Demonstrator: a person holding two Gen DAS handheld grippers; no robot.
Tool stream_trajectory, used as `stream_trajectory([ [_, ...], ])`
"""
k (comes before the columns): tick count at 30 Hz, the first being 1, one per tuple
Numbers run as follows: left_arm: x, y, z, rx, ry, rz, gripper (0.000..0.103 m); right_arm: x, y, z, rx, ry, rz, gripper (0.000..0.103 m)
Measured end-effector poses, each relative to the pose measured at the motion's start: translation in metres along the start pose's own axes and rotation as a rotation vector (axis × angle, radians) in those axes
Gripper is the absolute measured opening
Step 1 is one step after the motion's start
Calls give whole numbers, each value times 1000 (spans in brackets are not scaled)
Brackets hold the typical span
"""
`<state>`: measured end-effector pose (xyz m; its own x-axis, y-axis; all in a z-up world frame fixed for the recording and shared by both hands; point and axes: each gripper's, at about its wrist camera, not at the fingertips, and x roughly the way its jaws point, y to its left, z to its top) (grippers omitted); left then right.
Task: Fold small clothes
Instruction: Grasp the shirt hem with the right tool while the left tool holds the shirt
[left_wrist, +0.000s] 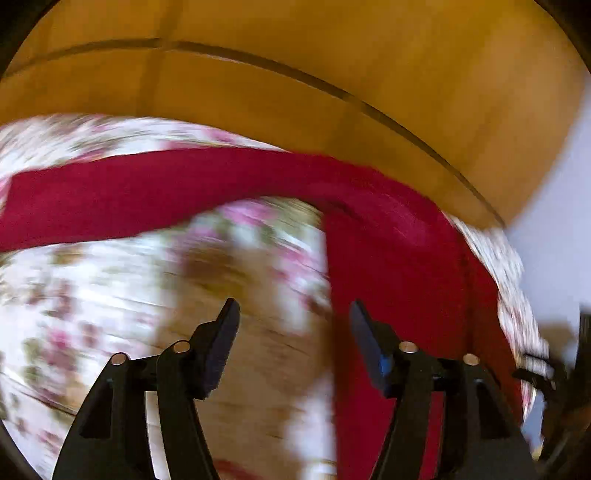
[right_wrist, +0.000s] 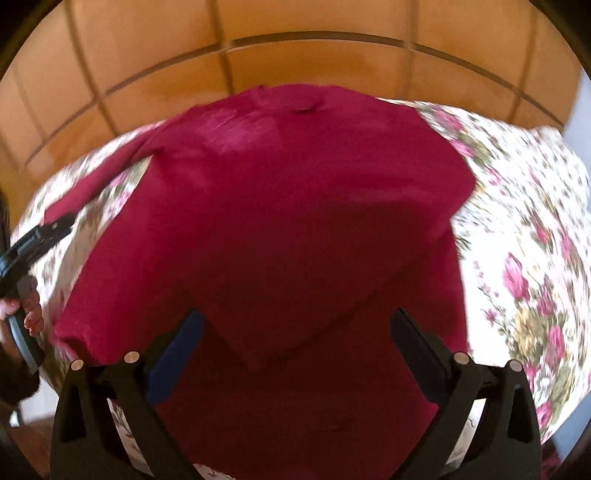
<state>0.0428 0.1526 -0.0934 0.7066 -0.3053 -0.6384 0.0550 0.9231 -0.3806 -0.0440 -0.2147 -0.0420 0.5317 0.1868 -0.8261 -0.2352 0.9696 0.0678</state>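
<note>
Dark red cloth top (right_wrist: 280, 221) lies spread on the flowery white cloth (right_wrist: 524, 229) that covers the tabletop, right under the right hand-held gripper (right_wrist: 295, 350), whose jaws are wide apart and hold nothing. The left hand-held gripper (left_wrist: 293, 339) is wide open and empty too, over the flowery cloth, with the red top just beside it. The left view is blurry.

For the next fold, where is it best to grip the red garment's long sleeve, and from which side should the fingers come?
Probably grip the red garment at the long sleeve, near its free end at the left. It lies flat and stretched out over the floral cloth, apart from the body. The left gripper, open, is nearest; come low from the near edge, one finger sliding under the hem.
</note>
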Motion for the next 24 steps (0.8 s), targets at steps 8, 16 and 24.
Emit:
stream_trajectory([
  [8, 34, -47, -42, 190, 96, 11, 73, 44, 35, -10, -227, 75, -92, 70],
  [16, 33, -41, -44, 159, 96, -30, 78, 14, -23, 24, 2, -4, -23, 9],
  [24, 37, -50, -44, 185, 101, -18, 83, -26, -139, 38, 324, -114, -112, 9],
])
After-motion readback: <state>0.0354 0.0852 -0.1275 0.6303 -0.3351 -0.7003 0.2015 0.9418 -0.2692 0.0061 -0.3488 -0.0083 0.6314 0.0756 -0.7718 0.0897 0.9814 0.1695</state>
